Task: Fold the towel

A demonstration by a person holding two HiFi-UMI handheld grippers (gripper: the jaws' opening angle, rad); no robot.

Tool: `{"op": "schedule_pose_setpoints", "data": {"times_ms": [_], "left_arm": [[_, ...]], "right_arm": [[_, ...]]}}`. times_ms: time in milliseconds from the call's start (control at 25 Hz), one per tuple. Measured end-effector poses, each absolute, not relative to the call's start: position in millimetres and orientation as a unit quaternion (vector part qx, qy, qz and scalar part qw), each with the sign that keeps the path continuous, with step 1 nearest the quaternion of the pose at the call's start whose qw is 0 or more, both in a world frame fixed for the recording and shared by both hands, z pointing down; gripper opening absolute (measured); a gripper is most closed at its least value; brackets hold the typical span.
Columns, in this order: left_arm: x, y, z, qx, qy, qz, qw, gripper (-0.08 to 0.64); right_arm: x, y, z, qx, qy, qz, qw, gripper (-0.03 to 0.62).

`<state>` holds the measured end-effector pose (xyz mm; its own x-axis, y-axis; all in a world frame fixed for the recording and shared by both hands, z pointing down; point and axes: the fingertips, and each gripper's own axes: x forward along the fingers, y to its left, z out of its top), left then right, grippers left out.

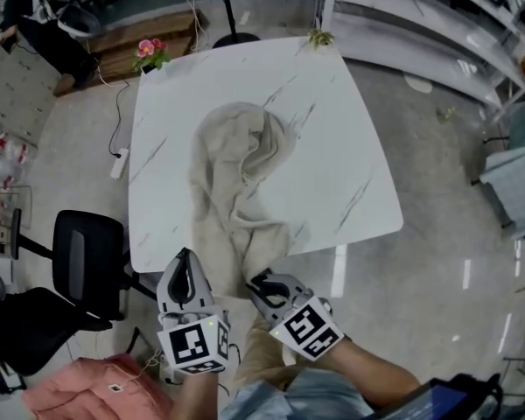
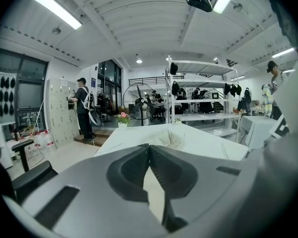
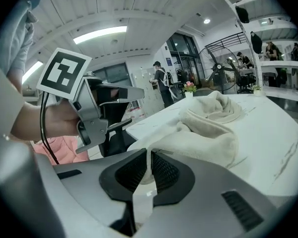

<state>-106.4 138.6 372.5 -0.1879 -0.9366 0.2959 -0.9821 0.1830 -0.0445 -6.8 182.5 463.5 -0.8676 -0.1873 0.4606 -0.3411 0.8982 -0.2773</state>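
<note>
Towel (image 1: 236, 173) runs lengthwise away down the table (image 1: 350, 147), near end hanging off the edge, pinched in the right gripper (image 1: 259, 283); left gripper (image 1: 186, 257) closed empty just left of it

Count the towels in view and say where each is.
1. The towel lies crumpled along the middle of the white table, its near end reaching over the edge and pinched in the right tool. No other shows.

light: bright, ceiling strips (image 2: 54, 6) | floor (image 1: 469, 274) glare | edges: fisheye-warped, dark corners
</note>
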Motion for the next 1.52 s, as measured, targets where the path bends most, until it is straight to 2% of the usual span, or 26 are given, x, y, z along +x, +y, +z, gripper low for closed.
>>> {"op": "schedule_pose_setpoints", "data": {"times_ms": [320, 920, 1200, 1520], "left_arm": [[-98, 181, 376, 0.613, -0.776, 0.112, 0.1, 0.008], [-90, 202, 402, 0.6, -0.782, 0.128, 0.111, 0.008], [-88, 198, 420, 0.602, -0.777, 0.135, 0.121, 0.008], [-81, 167, 410, 0.621, -0.765, 0.126, 0.114, 0.008]], "right_arm": [[-7, 236, 483, 0.102, -0.951, 0.185, 0.227, 0.048], [0, 267, 532, 0.066, -0.935, 0.242, 0.25, 0.048], [0, 283, 546, 0.038, -0.932, 0.256, 0.255, 0.123], [8, 224, 499, 0.093, -0.946, 0.221, 0.217, 0.124]]}}
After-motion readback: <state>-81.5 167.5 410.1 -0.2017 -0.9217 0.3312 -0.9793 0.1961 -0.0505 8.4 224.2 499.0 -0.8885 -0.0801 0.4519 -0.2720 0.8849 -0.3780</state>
